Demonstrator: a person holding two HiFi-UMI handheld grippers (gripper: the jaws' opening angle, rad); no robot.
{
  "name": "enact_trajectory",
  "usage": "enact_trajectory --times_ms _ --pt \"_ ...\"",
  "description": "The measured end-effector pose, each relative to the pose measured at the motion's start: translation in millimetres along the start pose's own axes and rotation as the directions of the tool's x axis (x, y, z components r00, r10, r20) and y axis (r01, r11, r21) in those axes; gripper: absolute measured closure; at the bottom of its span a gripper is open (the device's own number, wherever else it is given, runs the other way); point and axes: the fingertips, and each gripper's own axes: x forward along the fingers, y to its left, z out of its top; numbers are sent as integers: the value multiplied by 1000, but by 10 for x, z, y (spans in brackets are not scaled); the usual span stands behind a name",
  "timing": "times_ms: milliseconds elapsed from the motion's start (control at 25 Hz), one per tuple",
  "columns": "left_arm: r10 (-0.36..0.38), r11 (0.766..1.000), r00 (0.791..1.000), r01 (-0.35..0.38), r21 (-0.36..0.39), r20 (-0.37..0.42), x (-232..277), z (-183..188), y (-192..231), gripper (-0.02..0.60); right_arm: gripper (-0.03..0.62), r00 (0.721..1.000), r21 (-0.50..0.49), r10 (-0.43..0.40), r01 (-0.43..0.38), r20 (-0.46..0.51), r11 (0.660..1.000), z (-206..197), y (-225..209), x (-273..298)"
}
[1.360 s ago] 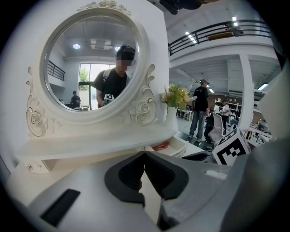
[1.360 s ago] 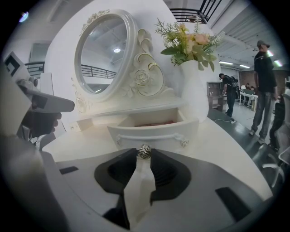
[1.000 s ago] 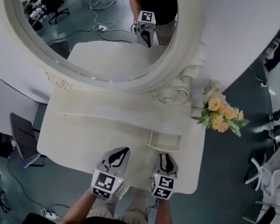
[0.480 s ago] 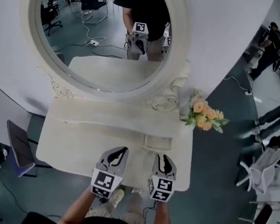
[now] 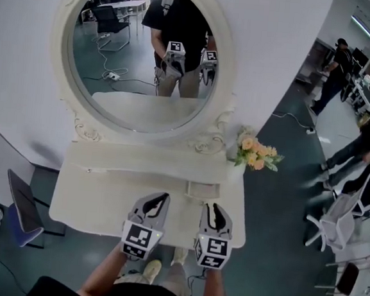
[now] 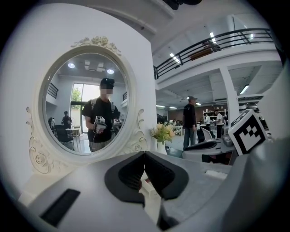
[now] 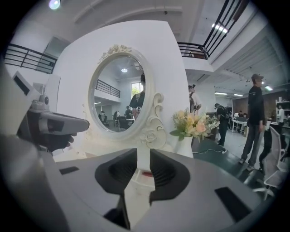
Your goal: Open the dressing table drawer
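both tools have risen from the desk (image 5: 97, 198), seemingly because the drawer (image 5: 204, 189), under the right edge of the mirror (image 5: 144, 57), already stands out; left tool (image 5: 162, 197) clenched empty, right tool (image 5: 213, 208) just closing, still gapped, empty.

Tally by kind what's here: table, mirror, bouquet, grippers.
Table: 1
Mirror: 1
Bouquet: 1
Grippers: 2 (left gripper, right gripper)
Total: 5
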Motion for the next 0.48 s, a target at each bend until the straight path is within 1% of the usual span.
enact_trajectory --times_ms 320,480 --pt "-25 1000 999 25 11 41 -356 147 0 578 534 997 -24 -37 38 61 999 305 207 -417" --pt "-40 999 998 39 21 52 -517 181 15 578 557 994 -26 -57 60 95 998 412 326 -593"
